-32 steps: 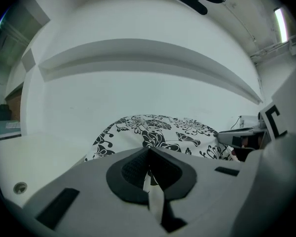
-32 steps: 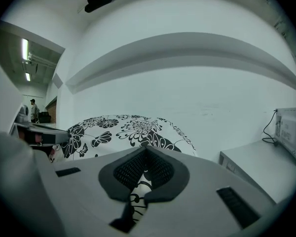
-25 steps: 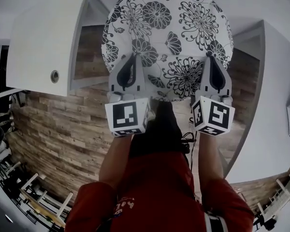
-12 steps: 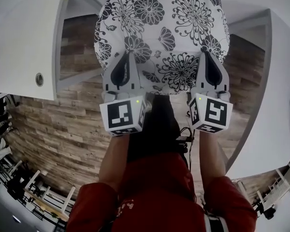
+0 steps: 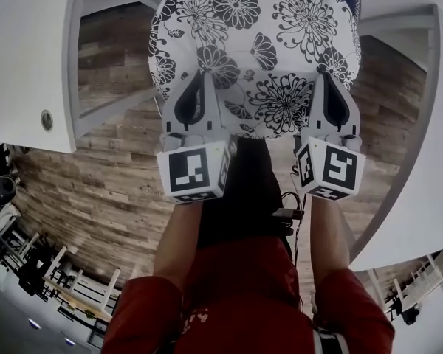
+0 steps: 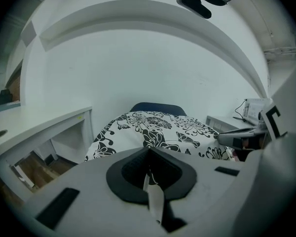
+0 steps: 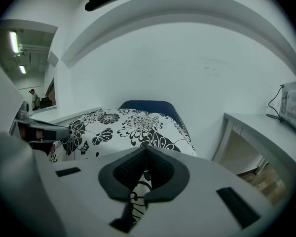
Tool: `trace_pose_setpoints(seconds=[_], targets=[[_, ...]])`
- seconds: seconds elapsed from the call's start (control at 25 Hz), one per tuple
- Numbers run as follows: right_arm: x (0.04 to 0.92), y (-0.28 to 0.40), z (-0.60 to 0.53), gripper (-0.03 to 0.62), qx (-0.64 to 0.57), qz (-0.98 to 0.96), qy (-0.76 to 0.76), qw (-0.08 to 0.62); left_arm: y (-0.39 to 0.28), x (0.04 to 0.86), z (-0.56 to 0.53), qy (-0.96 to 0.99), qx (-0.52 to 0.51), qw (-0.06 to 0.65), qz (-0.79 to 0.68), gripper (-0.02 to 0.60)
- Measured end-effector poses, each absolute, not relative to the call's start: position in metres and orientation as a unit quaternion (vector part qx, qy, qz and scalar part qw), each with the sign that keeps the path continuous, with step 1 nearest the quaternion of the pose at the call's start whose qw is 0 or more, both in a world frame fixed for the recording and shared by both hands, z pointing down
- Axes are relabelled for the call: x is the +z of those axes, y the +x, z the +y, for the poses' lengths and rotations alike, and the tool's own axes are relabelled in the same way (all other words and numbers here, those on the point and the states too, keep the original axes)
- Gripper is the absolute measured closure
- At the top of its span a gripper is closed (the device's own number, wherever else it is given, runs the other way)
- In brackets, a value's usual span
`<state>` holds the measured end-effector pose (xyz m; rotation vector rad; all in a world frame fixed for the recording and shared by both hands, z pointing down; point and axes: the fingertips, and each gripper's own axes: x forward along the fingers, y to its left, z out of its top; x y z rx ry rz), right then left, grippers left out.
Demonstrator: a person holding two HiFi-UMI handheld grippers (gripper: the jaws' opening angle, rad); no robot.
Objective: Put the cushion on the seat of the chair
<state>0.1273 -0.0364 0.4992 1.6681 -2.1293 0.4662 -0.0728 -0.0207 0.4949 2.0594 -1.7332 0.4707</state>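
Observation:
A round white cushion with black flowers hangs in front of me, held by its near edge. My left gripper is shut on the cushion's left near edge, and my right gripper is shut on its right near edge. In the left gripper view the cushion spreads ahead of the gripper, with fabric pinched between the pads. The right gripper view shows the cushion and the gripper the same way. A dark blue chair shows just beyond the cushion; its seat is hidden beneath.
White desks flank the chair, one at the left and one at the right. A white wall stands behind. The floor is wood plank. Cables lie by my feet.
The cushion and both grippers have shifted slightly; the blue chair back now peeks out beyond the cushion's far edge. Both grippers keep their hold.

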Motion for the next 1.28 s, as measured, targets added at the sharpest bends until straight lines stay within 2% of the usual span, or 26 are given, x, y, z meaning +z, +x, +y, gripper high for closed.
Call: trace_pose_setpoints(seconds=[1.28], targets=[[0.488,0.117,-0.045,0.566,0.179,-0.767,0.55,0.278,-0.072,0.489,-0.022,0.716,0.217,0.263,-0.609,0.554]])
